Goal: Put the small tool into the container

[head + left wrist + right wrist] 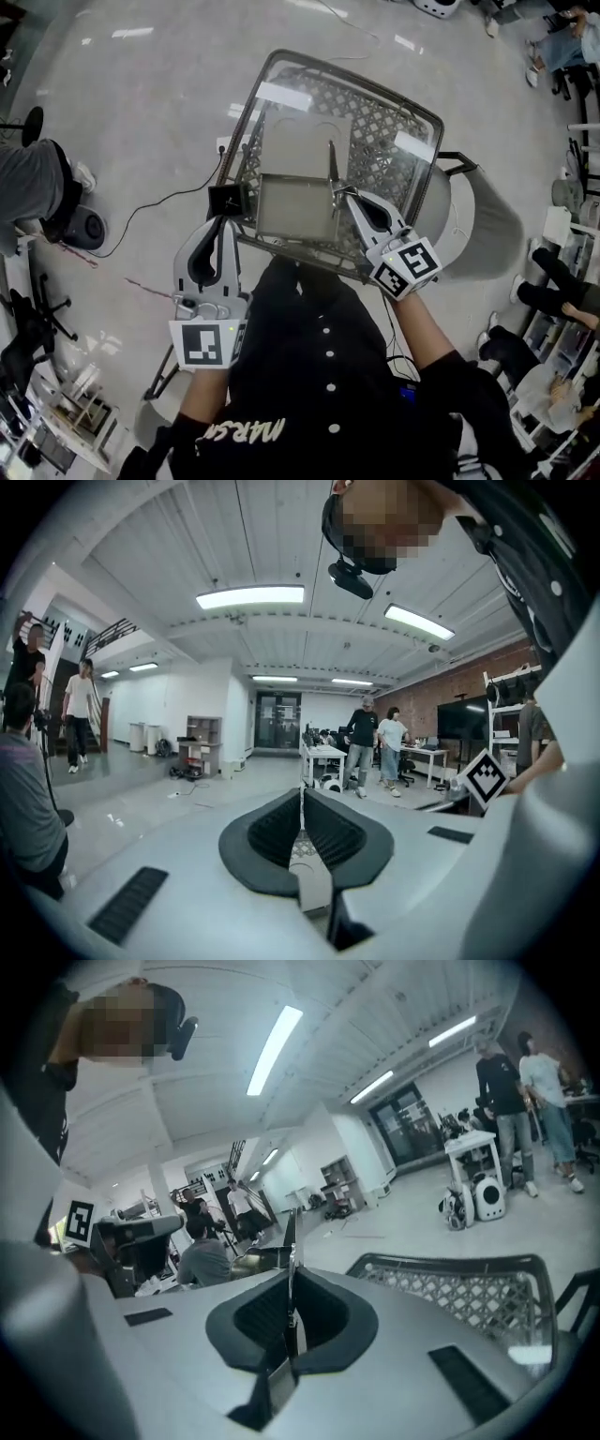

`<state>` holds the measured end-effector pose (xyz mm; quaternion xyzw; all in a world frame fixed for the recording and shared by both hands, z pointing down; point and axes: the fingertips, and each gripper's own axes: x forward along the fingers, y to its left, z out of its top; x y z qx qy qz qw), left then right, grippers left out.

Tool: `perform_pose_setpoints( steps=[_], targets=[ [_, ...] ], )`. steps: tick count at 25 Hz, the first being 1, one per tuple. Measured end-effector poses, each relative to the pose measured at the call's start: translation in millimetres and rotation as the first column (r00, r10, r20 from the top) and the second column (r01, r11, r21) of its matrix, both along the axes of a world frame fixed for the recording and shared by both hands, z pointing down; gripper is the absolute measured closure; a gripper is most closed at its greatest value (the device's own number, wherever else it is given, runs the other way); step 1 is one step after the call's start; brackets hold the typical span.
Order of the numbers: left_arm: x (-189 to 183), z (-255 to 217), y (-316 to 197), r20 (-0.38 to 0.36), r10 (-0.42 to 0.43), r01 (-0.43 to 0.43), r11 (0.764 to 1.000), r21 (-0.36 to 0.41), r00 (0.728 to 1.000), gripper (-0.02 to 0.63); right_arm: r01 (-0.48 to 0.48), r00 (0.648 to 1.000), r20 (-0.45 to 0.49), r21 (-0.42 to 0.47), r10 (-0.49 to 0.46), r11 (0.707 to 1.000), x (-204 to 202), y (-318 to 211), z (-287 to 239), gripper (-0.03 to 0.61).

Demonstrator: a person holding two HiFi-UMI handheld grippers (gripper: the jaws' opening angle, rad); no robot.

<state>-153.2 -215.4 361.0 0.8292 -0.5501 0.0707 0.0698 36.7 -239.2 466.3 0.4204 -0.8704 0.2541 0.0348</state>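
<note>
My right gripper is shut on a thin dark metal tool that sticks out past its tips over the mesh cart. The right gripper view shows that tool as a narrow blade standing upright between the closed jaws, with the cart's mesh wall to the right. Below it in the cart lies a grey rectangular container, and a paler flat box sits behind that. My left gripper is shut at the cart's near left rim, its tips next to a small black square piece.
The cart stands on a shiny grey floor with a dark cable trailing to the left. A grey chair is at the cart's right. A seated person is at far left. Other people stand by desks across the room.
</note>
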Motion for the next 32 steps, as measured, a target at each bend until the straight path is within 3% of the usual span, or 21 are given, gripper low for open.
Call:
perform_pose_setpoints(
  steps=[4,9,12,17,29,32],
  targets=[
    [4,21,5,-0.003,-0.012,0.012,0.998,-0.061,1.0,0.578,0.082,0.997,0.022,-0.16,-0.079,0.984,-20,8,75,0.563],
    [7,48,17,-0.015,-0.048,0.045,0.991,-0.128,0.999,0.578,0.168,0.986,0.06,-0.337,-0.157,0.926,-39,23,163,0.562],
    [7,60,25,-0.004,-0.058,0.056,0.987,-0.153,0.998,0.578,0.214,0.977,0.086,-0.426,-0.197,0.879,-49,30,202,0.563],
    [5,77,35,0.008,-0.072,0.072,0.979,-0.188,0.997,0.578,0.3,0.952,0.22,-0.546,-0.212,0.782,-73,37,244,0.563],
    [5,104,48,0.014,-0.094,0.095,0.965,-0.244,0.995,0.578,0.366,0.93,0.255,-0.709,-0.264,0.603,-90,25,293,0.561],
    [7,105,51,0.021,-0.09,0.093,0.964,-0.249,0.996,0.578,0.371,0.927,0.244,-0.715,-0.285,0.593,-92,25,296,0.553]
  ],
)
